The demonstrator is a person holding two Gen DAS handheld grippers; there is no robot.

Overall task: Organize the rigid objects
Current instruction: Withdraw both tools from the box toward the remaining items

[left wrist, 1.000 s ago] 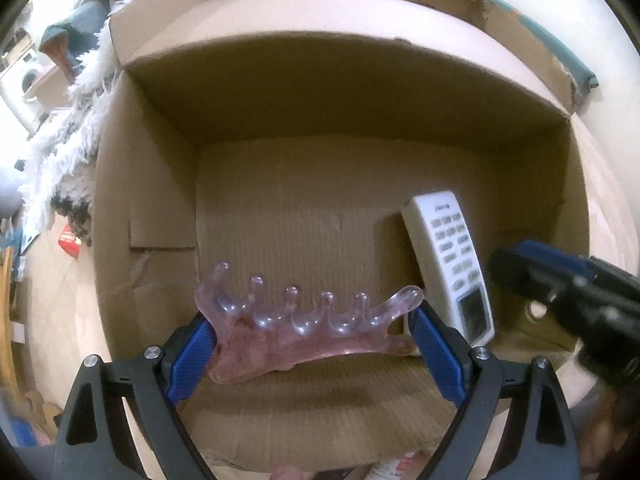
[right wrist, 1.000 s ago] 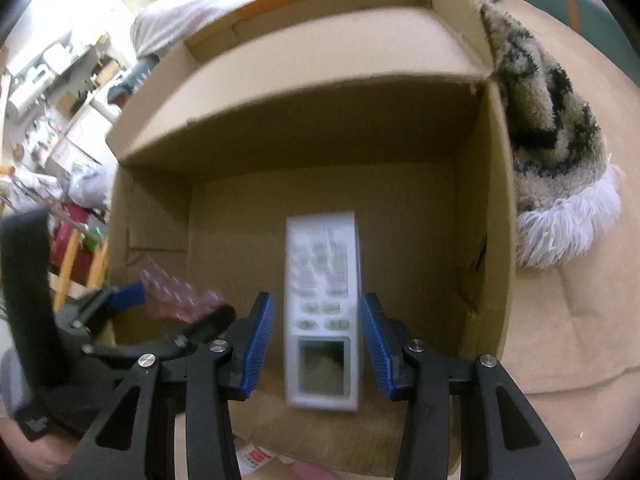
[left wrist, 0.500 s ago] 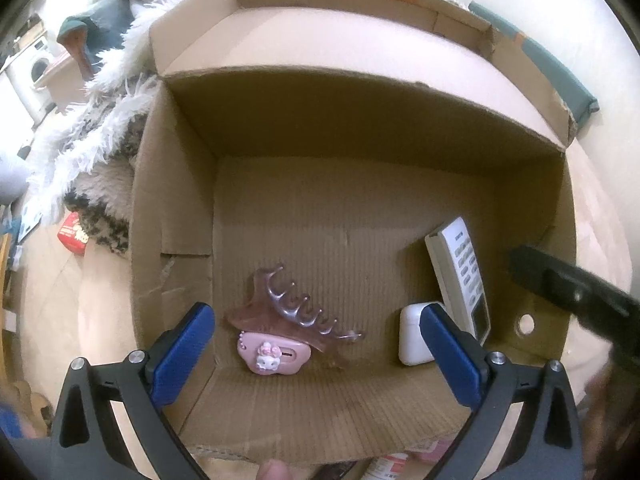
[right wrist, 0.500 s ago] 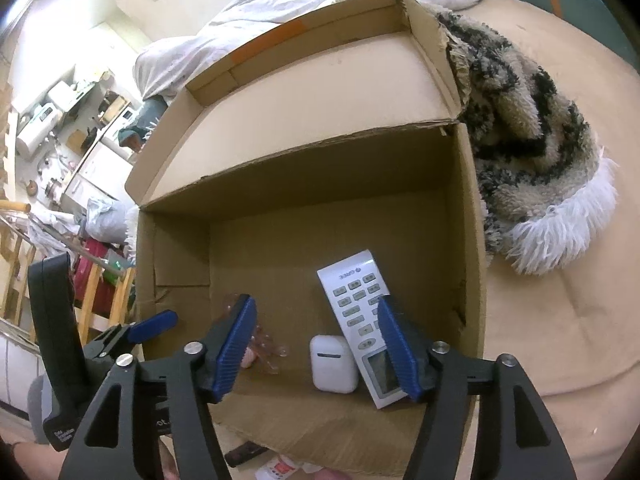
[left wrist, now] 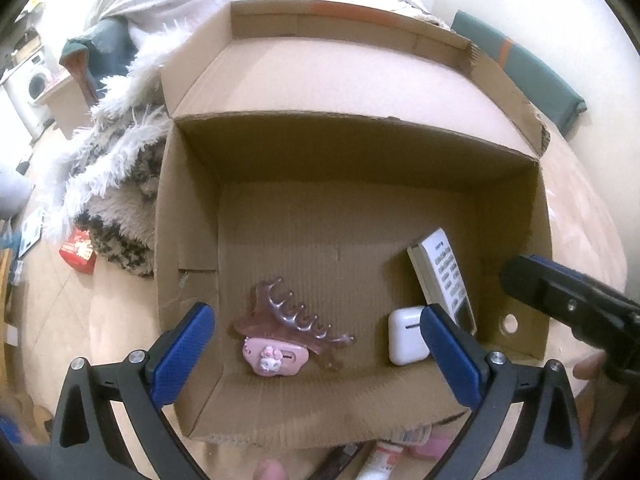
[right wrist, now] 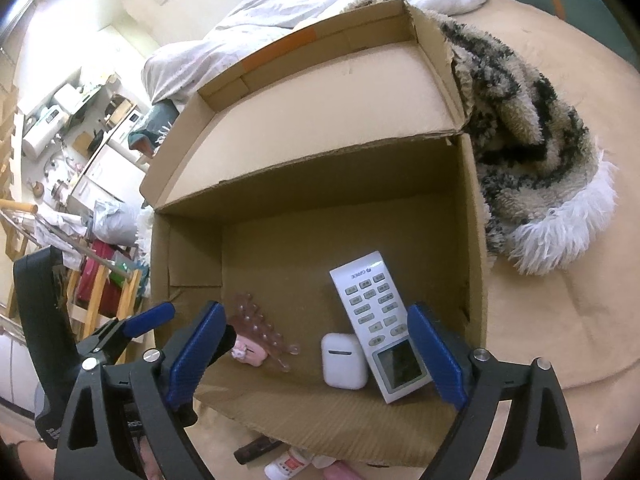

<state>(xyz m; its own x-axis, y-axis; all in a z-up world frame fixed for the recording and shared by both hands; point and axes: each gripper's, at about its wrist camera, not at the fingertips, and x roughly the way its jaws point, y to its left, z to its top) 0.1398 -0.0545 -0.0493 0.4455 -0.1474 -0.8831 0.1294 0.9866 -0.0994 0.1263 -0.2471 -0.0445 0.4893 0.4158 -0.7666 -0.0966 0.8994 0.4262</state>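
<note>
Four items in the box: we count a pink hair claw (left wrist: 294, 318), a small pink charm case (left wrist: 275, 356), a white earbud case (left wrist: 407, 335) and a white remote (left wrist: 442, 278), all lying on the floor of the cardboard box (left wrist: 188, 208).
Left gripper (left wrist: 320, 354): released and empty; a second ago we had the hair claw pinched between its blue pads, and now the jaws stand wide with nothing between them.
Hair claw: dropped near the front left of the box floor, teeth up, lying against the pink charm case.
Earbud case: right of centre, just beside the lower end of the remote, touching or nearly so.
Remote: a second ago it hung between the right pads; now it lies flat and slanted toward the box's right wall, screen end nearest us.
Right gripper (right wrist: 316, 354): let go as well; its jaws have just been opening and hold nothing, the remote resting on the cardboard beyond them.
What this means: we judge both deliveries done, so both hands are free for the next pick.
Still outside: a few small things, a white tube (right wrist: 286, 466) among them, lie by the front edge of the box, partly hidden; we take them as likely next candidates.
</note>
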